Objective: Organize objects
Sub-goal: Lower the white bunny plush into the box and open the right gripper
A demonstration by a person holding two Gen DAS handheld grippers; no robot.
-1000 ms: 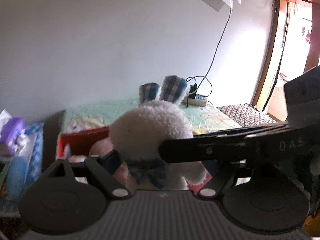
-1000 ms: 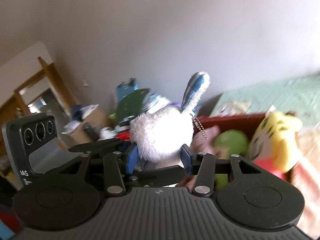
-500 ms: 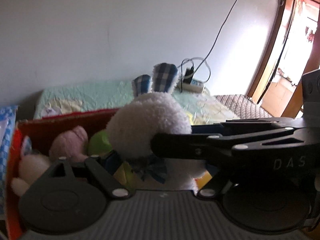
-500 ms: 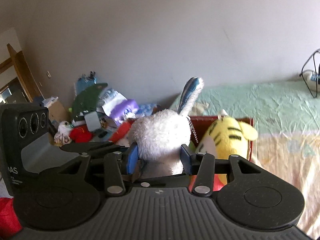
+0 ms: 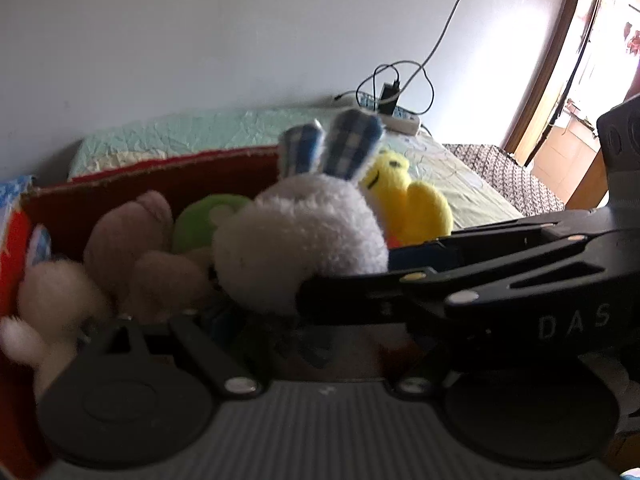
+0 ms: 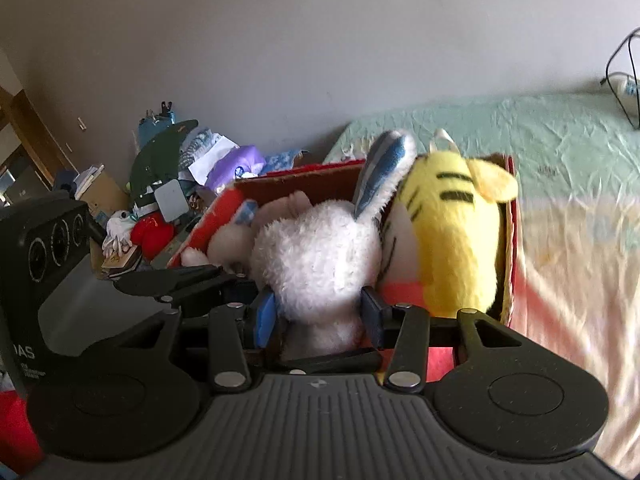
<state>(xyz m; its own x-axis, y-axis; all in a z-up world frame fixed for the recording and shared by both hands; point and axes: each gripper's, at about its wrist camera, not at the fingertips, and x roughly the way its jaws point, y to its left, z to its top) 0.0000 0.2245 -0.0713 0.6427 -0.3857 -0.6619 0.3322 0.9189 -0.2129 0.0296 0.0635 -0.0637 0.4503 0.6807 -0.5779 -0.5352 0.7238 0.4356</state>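
A white plush rabbit [image 6: 316, 256] with blue checked ears is held between both grippers over a red cardboard box [image 6: 304, 176]. My right gripper [image 6: 318, 314] is shut on its body, blue pads on either side. It also shows in the left wrist view [image 5: 296, 252], where my left gripper [image 5: 276, 320] holds its lower body; its fingers are mostly hidden by the plush and by the right gripper crossing in front. A yellow tiger plush [image 6: 456, 240], a pink plush [image 5: 136, 240] and a green plush [image 5: 204, 216] sit in the box.
The box stands on a bed with a pale green and cream sheet [image 6: 560, 152]. A pile of clutter [image 6: 180, 172] lies left of the box against the wall. A power strip with cables [image 5: 396, 116] lies at the bed's far end, by a doorway [image 5: 580, 80].
Both grippers have carried the rabbit down and closer to the red box; the toys inside now fill more of both views. The grip on the rabbit is unchanged.
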